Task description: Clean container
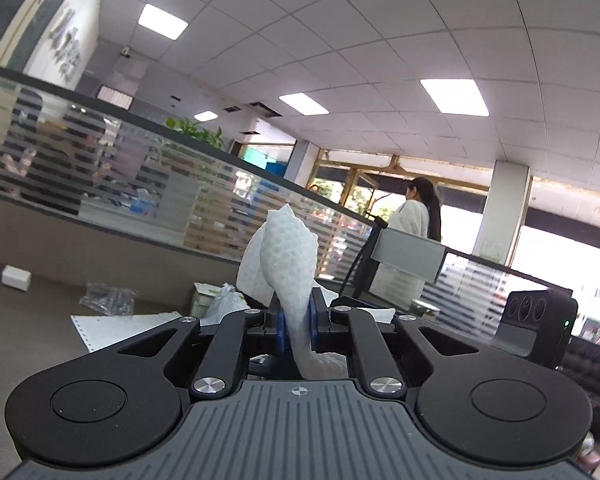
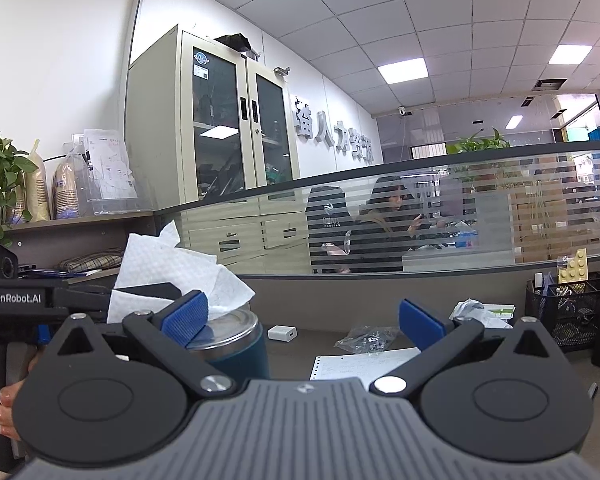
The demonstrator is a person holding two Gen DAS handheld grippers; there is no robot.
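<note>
An open-plan office with a tiled ceiling and lit panels fills the background of the left wrist view, and a striped glass partition (image 1: 148,184) runs across it, with a person in a white top (image 1: 414,224) standing beyond its far end. Below the partition lies a grey desk (image 1: 32,320), scattered with a small white box (image 1: 16,277), a clear plastic bag (image 1: 108,300) and a sheet of perforated paper (image 1: 112,328). The left gripper (image 1: 296,324) is clamped on a white paper towel (image 1: 288,256), which stands up in a loose fold above the blue pads and hangs out behind them. The container is not visible here.

In the right wrist view the same partition (image 2: 420,208) crosses the middle, with seated people blurred behind it and a tall glass-door cabinet (image 2: 228,120) to its left. The container (image 2: 236,340), a dark blue tumbler with a steel rim, stands on the desk below the partition, close behind the right gripper's left finger. The right gripper (image 2: 304,320) has its jaws spread wide with nothing between them. The left gripper (image 2: 140,294) comes in from the left edge, its towel (image 2: 172,272) bunched just above the tumbler's mouth; whether it touches the rim cannot be told.

As I read it, the wiping material is secured and brought to the container, but the cleaning itself is at best just starting: the towel still has to go in and be worked round, and the tumbler is not held by the right gripper.
</note>
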